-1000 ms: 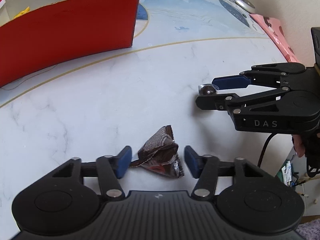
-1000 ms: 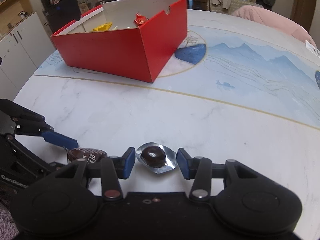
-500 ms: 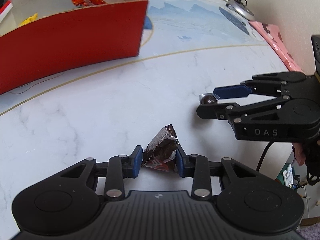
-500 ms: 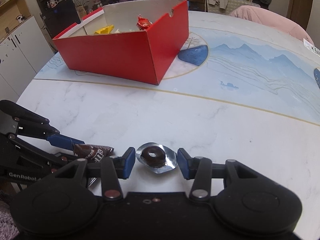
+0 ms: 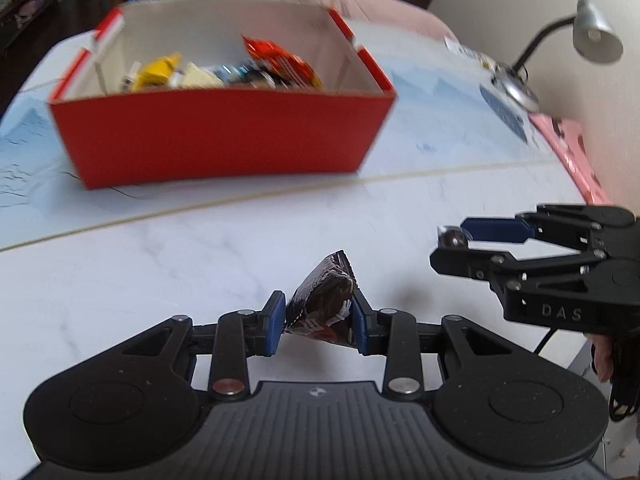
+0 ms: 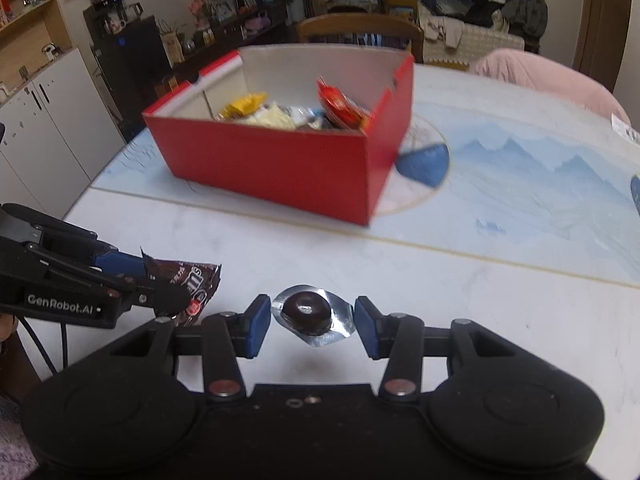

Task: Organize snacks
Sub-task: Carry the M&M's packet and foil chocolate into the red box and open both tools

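The left claw [image 5: 319, 322] is clamped on a brown candy packet [image 5: 322, 306]; the right claw [image 6: 313, 322] grips a foil-cupped chocolate [image 6: 310, 314]; both are lifted off the surface [image 5: 160, 264]; the red box [image 5: 224, 136] already holds several snacks, so 2 drops remain.

White cabinets [image 6: 48, 128], dark shelf unit [image 6: 128, 48], wooden chair [image 6: 360, 28] behind marble-top table [image 6: 500, 320]; grey gooseneck lamp [image 5: 592, 32] by wall.
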A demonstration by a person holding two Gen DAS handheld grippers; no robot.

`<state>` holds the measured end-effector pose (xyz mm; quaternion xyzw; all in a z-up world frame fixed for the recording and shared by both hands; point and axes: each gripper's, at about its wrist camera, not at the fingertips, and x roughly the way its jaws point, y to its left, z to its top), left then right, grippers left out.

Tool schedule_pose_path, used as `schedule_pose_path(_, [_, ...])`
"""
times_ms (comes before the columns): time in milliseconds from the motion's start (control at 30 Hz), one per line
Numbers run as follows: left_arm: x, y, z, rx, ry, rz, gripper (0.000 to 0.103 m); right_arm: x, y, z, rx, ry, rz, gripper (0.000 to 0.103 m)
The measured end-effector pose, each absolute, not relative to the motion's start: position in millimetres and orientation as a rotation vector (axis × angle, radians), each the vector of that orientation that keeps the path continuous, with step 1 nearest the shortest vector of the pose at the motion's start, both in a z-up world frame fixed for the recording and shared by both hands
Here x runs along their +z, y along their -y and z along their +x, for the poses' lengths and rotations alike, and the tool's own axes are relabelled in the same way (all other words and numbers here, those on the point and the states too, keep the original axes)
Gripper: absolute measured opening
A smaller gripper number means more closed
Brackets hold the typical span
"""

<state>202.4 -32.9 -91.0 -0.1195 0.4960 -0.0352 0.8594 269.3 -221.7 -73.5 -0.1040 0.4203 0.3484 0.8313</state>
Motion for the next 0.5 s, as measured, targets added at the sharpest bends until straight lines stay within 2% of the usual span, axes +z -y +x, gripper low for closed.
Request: schedule_pose_path(500, [-26, -36, 170, -0.048, -0.851, -0.272, 0.034, -5, 161, 227, 0.73, -0.705, -0.228, 0.045])
